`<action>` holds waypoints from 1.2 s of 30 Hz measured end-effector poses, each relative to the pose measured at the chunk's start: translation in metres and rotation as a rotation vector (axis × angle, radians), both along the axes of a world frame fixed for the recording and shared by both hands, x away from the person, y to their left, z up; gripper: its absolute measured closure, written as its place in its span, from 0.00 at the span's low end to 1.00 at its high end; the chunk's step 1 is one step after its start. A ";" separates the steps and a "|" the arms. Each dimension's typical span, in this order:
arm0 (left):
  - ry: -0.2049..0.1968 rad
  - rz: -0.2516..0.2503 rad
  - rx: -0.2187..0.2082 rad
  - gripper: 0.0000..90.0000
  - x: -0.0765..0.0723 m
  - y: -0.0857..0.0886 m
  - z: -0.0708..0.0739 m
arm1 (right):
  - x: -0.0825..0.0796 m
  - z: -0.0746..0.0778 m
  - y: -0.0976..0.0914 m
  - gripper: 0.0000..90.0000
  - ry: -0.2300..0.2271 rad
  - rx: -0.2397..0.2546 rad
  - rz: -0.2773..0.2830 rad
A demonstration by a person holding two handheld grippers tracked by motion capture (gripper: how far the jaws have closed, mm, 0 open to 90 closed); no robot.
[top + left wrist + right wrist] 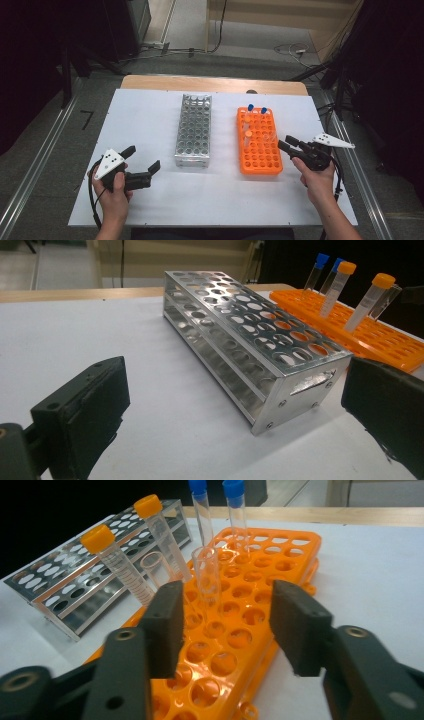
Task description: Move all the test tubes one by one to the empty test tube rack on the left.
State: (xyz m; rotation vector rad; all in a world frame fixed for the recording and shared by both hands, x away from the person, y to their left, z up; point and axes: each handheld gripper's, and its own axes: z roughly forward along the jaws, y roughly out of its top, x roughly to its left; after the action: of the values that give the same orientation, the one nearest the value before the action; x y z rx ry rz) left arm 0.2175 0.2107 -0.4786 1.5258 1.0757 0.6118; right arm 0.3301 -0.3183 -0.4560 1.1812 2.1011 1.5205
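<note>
An orange tube rack [258, 150] lies right of centre on the white table, and a silver metal rack [193, 131] lies beside it on the left. The orange rack [260, 575] holds two blue-capped tubes [235, 510], two orange-capped tubes [117, 562] and two uncapped clear tubes [207, 577]. My right gripper [285, 141] hovers at the orange rack's right edge. Its jaws stand partly apart and open in the right gripper view [227, 615], with nothing between the pads. My left gripper [144, 158] is wide open left of the silver rack's [250, 340] near end.
A white mat [150, 200] covers the table, with bare room at the front and far left. The wooden table edge [215, 82] runs along the back. Cables lie on the floor beyond it, and metal rails flank both sides.
</note>
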 end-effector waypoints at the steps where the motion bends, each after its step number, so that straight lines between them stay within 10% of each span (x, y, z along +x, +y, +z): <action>1: 0.004 0.001 0.003 0.00 0.000 0.000 0.000 | 0.002 -0.001 0.002 0.62 0.005 -0.001 0.009; 12: 0.009 -0.017 0.014 0.00 0.003 -0.005 -0.001 | 0.021 -0.018 0.023 0.73 0.087 -0.048 0.022; 36: 0.018 -0.094 -0.014 0.00 0.004 -0.018 0.001 | 0.022 -0.031 0.037 0.82 -0.006 -0.109 0.039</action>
State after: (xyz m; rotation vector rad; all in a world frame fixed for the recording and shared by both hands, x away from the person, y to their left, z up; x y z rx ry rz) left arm 0.2213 0.1929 -0.4778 1.5631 1.0144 0.5255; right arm 0.3524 -0.2817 -0.4866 1.1022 2.1851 1.4049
